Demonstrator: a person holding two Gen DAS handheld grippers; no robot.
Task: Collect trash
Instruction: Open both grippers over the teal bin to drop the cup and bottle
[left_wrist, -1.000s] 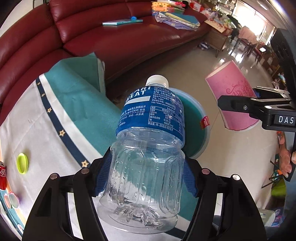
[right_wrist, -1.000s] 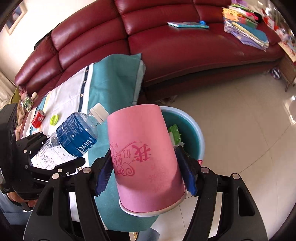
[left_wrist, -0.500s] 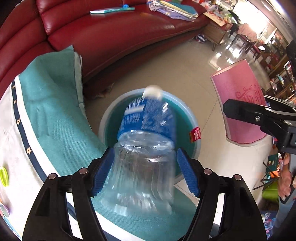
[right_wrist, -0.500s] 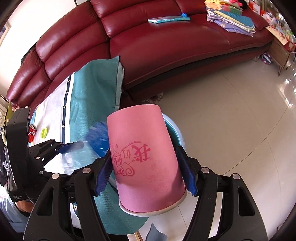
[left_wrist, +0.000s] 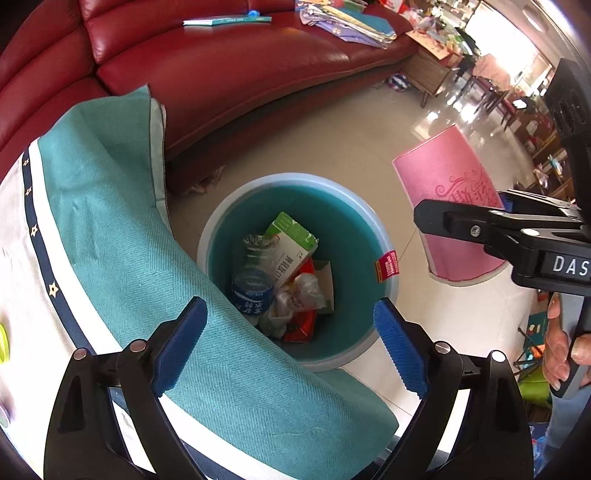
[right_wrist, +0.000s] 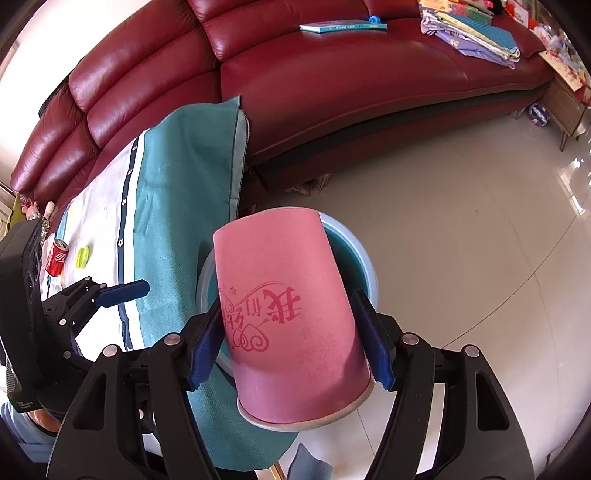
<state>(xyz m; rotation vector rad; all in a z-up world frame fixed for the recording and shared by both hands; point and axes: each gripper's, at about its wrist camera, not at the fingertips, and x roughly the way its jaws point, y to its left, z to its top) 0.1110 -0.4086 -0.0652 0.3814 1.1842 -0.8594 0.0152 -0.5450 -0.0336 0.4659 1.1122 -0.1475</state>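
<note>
Bottle released — it has gone from the left gripper (left_wrist: 290, 347) into the bin (left_wrist: 369, 221).
The bottle (left_wrist: 253, 291) is seen lying among the bin's trash on the floor beside the table (left_wrist: 110, 236); the left jaws, just opened wide, are empty, while the cup (right_wrist: 288, 317) is clamped, rim nearest the camera, by the right gripper (right_wrist: 291, 343) — held over the bin.

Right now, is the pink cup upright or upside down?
Upside down: in the right tongs, the pink cup has its rolled rim at the bottom and its print inverted.
</note>
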